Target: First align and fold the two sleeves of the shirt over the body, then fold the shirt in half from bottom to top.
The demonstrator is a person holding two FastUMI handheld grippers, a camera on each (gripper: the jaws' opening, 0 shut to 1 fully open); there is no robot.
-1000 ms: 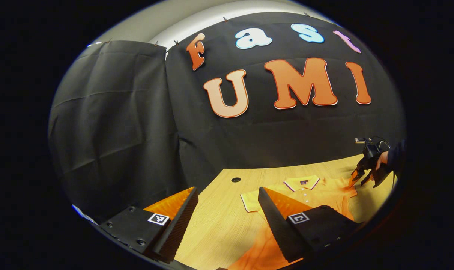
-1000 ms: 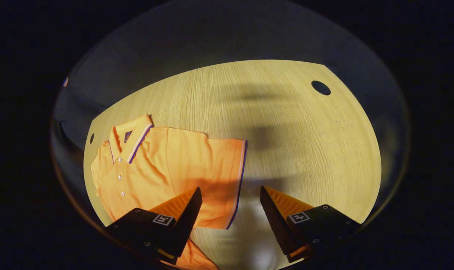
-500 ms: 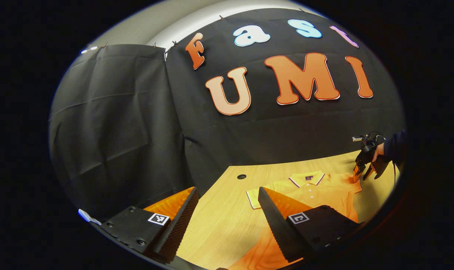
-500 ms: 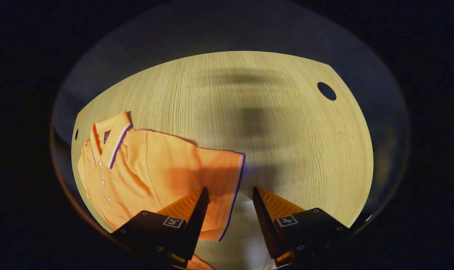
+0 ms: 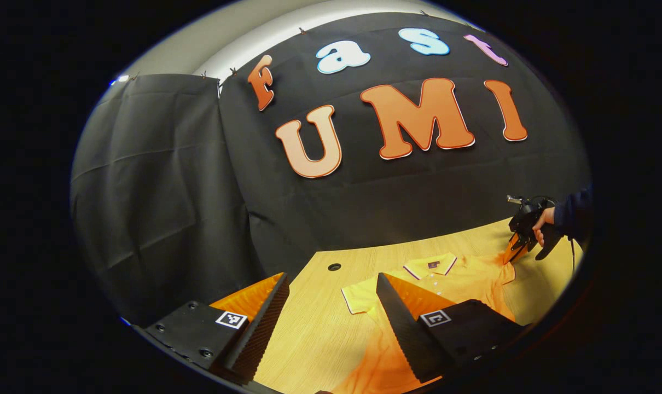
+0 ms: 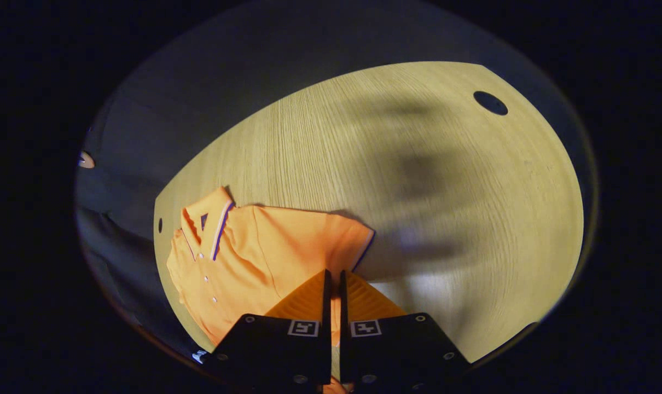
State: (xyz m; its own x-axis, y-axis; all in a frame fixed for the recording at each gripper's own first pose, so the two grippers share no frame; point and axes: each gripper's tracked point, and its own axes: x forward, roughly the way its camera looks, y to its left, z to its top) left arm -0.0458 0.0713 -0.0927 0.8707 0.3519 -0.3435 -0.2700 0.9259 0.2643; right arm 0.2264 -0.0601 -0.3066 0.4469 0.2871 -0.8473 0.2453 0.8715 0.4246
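Shirt (image 6: 265, 257) lies flat on the wooden table (image 6: 446, 180), orange polo w/ striped collar (image 6: 213, 216) and button placket, spread to the left of and beyond the right gripper's fingers. Right gripper (image 6: 334, 284) has its fingers pressed together on the edge of the shirt's near sleeve (image 6: 342, 241), cloth pinched between them; the sleeve's dark-trimmed hem sits just beyond the tips, slightly to the right. In the left gripper view the right gripper (image 5: 514, 253) shows far off to the right, a hand (image 5: 540, 225) w/ dark sleeve holding it, tips down at the shirt's (image 5: 462, 279) sleeve. Left gripper (image 5: 331, 290) has its fingers spread wide, nothing between them but bare table (image 5: 309, 339); the shirt's other sleeve (image 5: 358, 298) lies just beyond and beside its right finger, not touched. Shirt body runs under that right finger toward the cam. A round hole (image 5: 334, 267) in the table sits beyond the gap.
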